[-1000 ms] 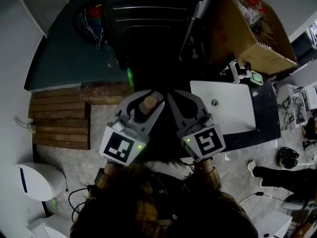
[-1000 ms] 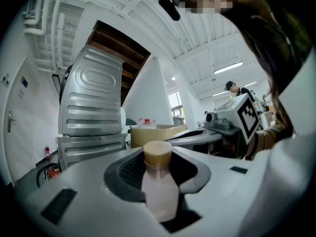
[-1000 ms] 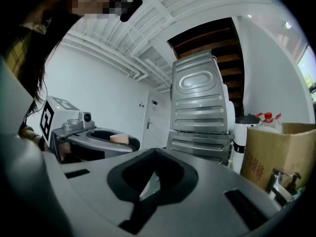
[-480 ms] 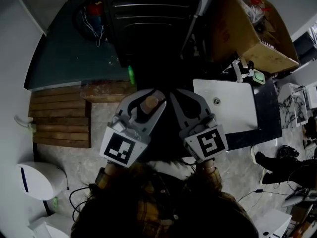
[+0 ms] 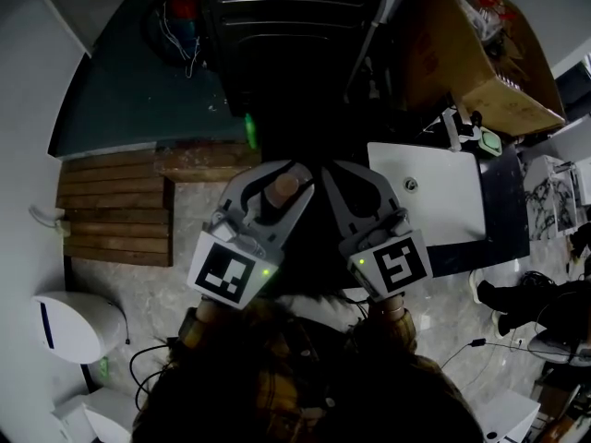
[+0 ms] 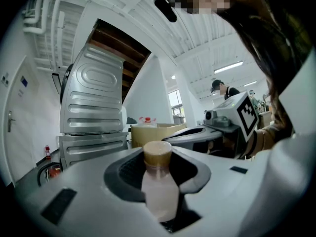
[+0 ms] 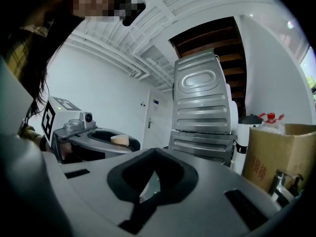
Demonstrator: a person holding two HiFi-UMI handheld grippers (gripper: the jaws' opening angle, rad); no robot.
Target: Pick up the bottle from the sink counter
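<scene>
A dark ribbed metal cabinet (image 5: 277,35) stands ahead of your 2 hand-held grippers. To the right of your right hand-held gripper (image 5: 354,194) is the white sink (image 5: 434,201) set in its dark surface (image 5: 503,220), with a cardboard box (image 5: 480,53) beyond it. To the left of your left hand-held gripper (image 5: 270,185), wooden slats (image 5: 115,220) lie on the floor. The bottle (image 6: 159,191) is pale and milky with a tan cap (image 6: 157,153). It stands upright between your left jaws, which clasp its body. Your right jaws are closed together and empty.
</scene>
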